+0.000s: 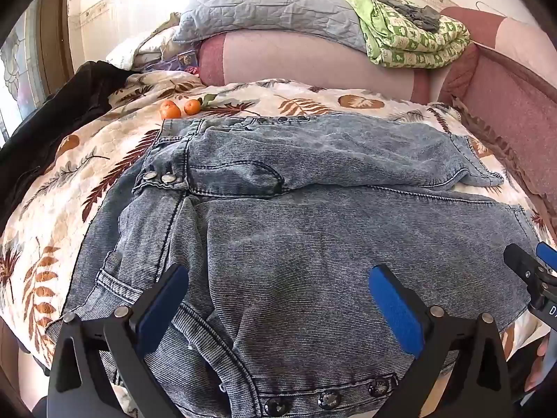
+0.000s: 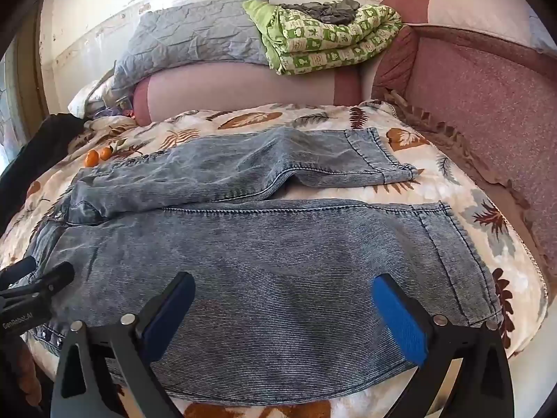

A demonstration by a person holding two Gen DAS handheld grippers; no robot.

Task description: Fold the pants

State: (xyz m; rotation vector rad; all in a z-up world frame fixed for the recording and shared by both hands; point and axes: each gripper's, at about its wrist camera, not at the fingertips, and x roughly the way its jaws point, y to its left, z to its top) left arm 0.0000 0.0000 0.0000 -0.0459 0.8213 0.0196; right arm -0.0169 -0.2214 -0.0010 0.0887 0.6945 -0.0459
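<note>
Blue-grey acid-wash denim pants (image 1: 313,216) lie spread on a leaf-print bedspread (image 1: 62,188), waistband to the left, both legs running right. In the right wrist view the pants (image 2: 278,254) show both leg hems at the right. My left gripper (image 1: 278,299) is open, hovering over the near waistband and hip, holding nothing. My right gripper (image 2: 283,310) is open above the near leg, holding nothing. The right gripper also shows at the right edge of the left wrist view (image 1: 532,271); the left gripper shows at the left edge of the right wrist view (image 2: 31,285).
Two oranges (image 1: 179,108) sit on the bedspread beyond the waistband. A dark garment (image 1: 52,132) lies at the left. A pink headboard (image 1: 313,59) carries a grey quilted pillow (image 1: 264,3) and a green folded blanket (image 1: 410,38). A pink padded side (image 2: 487,111) borders the right.
</note>
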